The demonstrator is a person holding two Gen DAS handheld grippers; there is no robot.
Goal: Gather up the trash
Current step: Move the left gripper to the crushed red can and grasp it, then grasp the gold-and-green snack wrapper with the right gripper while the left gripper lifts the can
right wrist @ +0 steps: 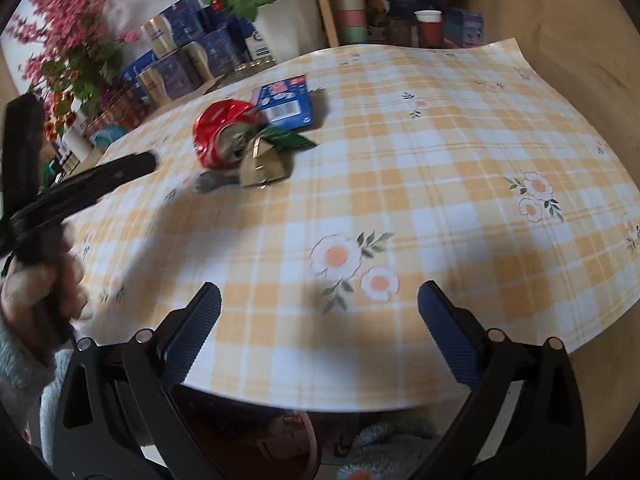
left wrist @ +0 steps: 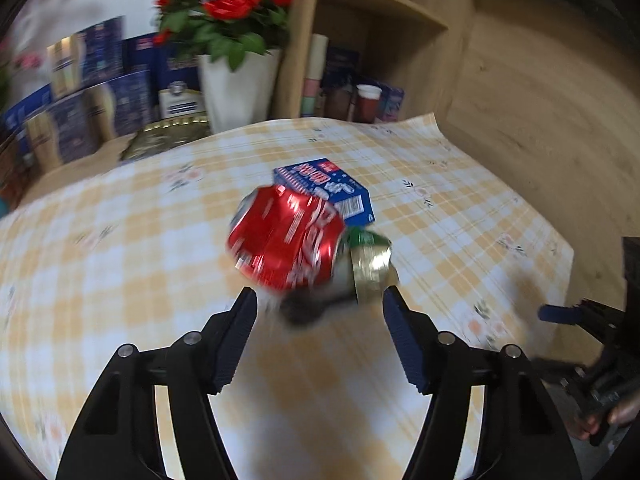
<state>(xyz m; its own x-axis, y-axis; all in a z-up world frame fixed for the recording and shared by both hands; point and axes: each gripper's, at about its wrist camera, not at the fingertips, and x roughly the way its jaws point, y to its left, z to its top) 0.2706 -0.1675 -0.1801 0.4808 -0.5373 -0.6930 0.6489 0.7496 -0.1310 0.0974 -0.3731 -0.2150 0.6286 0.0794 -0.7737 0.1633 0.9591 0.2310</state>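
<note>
A crushed red can lies on the yellow checked tablecloth, touching a blue carton behind it and a gold-and-green wrapper at its right. A dark grey scrap lies just in front of them. My left gripper is open, its tips just short of this pile with nothing between the pads. In the right wrist view the same can, carton and wrapper sit at the far left. My right gripper is open and empty over the cloth's near edge.
Behind the table stand a white pot of red roses, blue boxes and a wooden shelf holding cups. Pink flowers stand at the far left. A hand holds the left gripper. Something dark and rounded shows below the table's front edge.
</note>
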